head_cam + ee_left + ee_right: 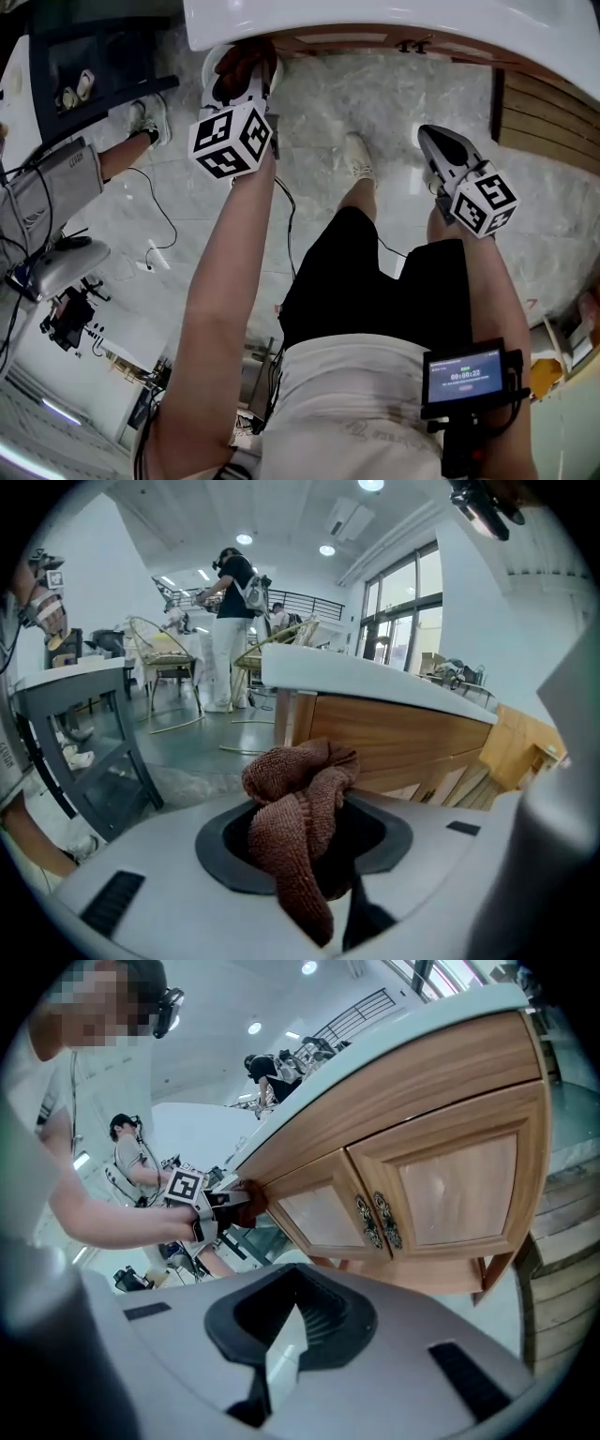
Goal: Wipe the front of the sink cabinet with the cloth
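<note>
A brown knitted cloth (298, 803) bunches out of my left gripper (314, 855), which is shut on it. In the head view the left gripper (246, 75) presses the cloth (236, 67) against the top of the wooden sink cabinet (356, 39), just under the white countertop (394, 19). The right gripper view shows the cloth (246, 1200) touching the cabinet's left end, beside the two panelled doors (427, 1185). My right gripper (439, 148) hangs lower to the right, away from the cabinet, its jaws together and holding nothing.
The person's legs and shoes (358, 157) stand on the marble floor in front of the cabinet. A slatted wooden panel (548, 111) lies at the right. A dark cart (89, 747) stands at the left. Other people (230, 621) and chairs are farther off.
</note>
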Demonstrator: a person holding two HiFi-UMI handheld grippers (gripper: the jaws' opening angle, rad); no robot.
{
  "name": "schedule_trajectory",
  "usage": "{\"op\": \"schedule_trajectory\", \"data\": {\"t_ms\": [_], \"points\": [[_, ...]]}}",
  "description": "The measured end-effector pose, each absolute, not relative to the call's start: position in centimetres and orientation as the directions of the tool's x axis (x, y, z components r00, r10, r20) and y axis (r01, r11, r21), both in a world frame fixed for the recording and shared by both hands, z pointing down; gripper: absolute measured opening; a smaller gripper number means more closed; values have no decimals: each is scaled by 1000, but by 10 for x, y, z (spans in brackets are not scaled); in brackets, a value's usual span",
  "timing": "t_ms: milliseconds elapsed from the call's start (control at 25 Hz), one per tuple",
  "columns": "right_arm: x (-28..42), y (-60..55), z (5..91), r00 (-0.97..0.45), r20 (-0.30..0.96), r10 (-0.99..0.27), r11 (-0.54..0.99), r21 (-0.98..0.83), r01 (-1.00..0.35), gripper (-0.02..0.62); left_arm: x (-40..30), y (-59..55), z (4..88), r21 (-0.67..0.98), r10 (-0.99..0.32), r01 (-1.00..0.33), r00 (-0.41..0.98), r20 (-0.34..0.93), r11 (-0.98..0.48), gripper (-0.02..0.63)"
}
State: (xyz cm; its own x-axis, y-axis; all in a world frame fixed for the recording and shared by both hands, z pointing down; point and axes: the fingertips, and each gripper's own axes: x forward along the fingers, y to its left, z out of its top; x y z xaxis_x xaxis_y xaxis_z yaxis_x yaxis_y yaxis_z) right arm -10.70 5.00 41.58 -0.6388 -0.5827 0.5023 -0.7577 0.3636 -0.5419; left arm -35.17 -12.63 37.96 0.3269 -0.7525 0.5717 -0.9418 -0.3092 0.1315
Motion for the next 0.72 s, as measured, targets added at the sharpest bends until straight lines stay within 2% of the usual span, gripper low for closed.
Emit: {"op": "schedule_trajectory", "data": {"t_ms": [280, 720], "points": [[-109, 51, 406, -607, 508, -611, 336, -527, -780, 12, -330, -127, 407, 102, -689, -910, 373, 621, -401, 156], [-98, 61, 406, -548, 470, -691, 230, -576, -784, 12, -230, -111, 422, 169, -587, -807, 539, 604, -566, 156]]}}
